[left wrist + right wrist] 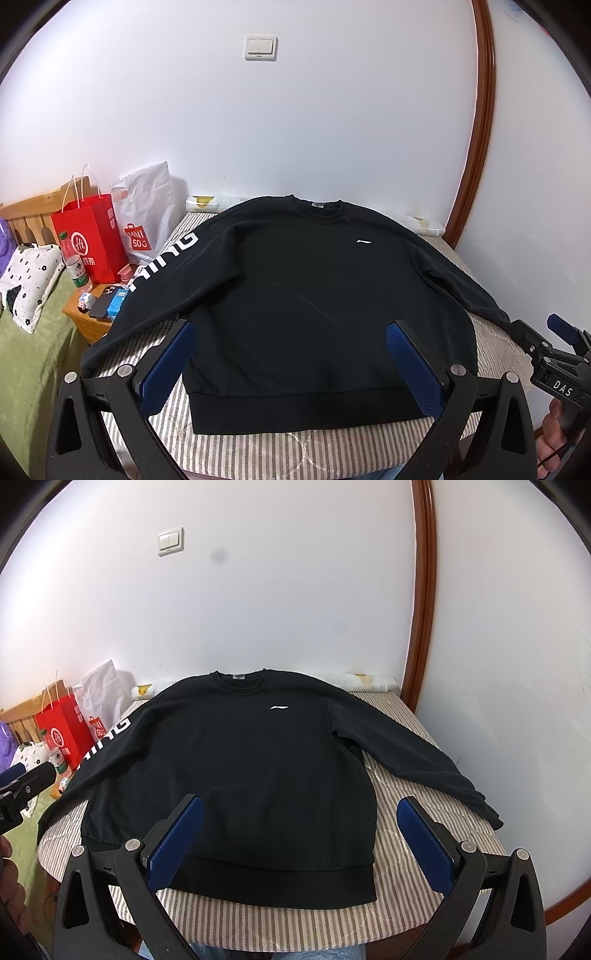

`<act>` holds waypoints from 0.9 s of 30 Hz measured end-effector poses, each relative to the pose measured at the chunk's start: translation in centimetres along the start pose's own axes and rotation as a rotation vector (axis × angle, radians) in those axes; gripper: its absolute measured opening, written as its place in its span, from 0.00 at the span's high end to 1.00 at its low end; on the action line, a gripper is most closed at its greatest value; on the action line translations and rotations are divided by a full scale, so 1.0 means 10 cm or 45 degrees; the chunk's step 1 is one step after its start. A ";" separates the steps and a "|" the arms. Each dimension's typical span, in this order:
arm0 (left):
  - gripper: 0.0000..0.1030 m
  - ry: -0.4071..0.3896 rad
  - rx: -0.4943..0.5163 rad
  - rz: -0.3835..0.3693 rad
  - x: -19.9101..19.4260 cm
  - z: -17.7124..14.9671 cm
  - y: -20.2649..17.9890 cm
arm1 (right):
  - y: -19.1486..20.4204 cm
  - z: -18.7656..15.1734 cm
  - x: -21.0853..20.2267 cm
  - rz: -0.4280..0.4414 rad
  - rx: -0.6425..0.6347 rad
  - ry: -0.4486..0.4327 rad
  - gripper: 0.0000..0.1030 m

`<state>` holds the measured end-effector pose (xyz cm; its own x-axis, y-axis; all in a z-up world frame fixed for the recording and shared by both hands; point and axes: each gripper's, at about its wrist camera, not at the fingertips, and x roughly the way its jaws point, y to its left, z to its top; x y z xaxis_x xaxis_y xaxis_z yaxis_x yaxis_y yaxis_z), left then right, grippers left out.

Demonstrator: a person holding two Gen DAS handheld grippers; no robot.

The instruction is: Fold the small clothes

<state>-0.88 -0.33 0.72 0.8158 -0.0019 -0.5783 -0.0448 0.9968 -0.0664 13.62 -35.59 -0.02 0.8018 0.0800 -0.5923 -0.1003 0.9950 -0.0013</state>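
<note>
A black sweatshirt (303,295) lies flat and face up on a striped table top (295,450), collar toward the wall, both sleeves spread outward. The left sleeve carries white letters (166,258). It also shows in the right wrist view (236,768). My left gripper (290,332) is open and empty, above the hem on the left side. My right gripper (301,808) is open and empty, above the hem's right corner. The right gripper also shows at the right edge of the left wrist view (535,325), next to the right cuff.
A white wall (295,129) stands behind the table, with a brown door frame (484,129) at the right. At the left are a red paper bag (92,236), a white bag (147,221), a water bottle (75,266), a small wooden stand (86,325) and a green bed (33,369).
</note>
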 end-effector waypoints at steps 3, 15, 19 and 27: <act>0.00 0.005 -0.011 -0.016 0.00 -0.02 0.01 | 0.01 0.01 -0.01 0.002 0.001 -0.002 0.00; 0.00 0.000 -0.043 -0.036 0.01 -0.03 0.06 | 0.02 0.00 -0.01 0.007 0.009 -0.005 0.00; 0.00 0.001 -0.046 -0.034 0.02 -0.02 0.06 | 0.02 0.01 -0.02 0.008 0.008 -0.007 0.00; 0.00 -0.023 -0.059 -0.030 -0.03 -0.01 0.10 | 0.03 0.01 -0.04 0.011 0.005 -0.015 0.00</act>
<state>-1.25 0.70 0.77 0.8273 -0.0237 -0.5613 -0.0517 0.9917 -0.1181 13.38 -35.34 0.28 0.8079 0.0891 -0.5825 -0.1049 0.9945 0.0066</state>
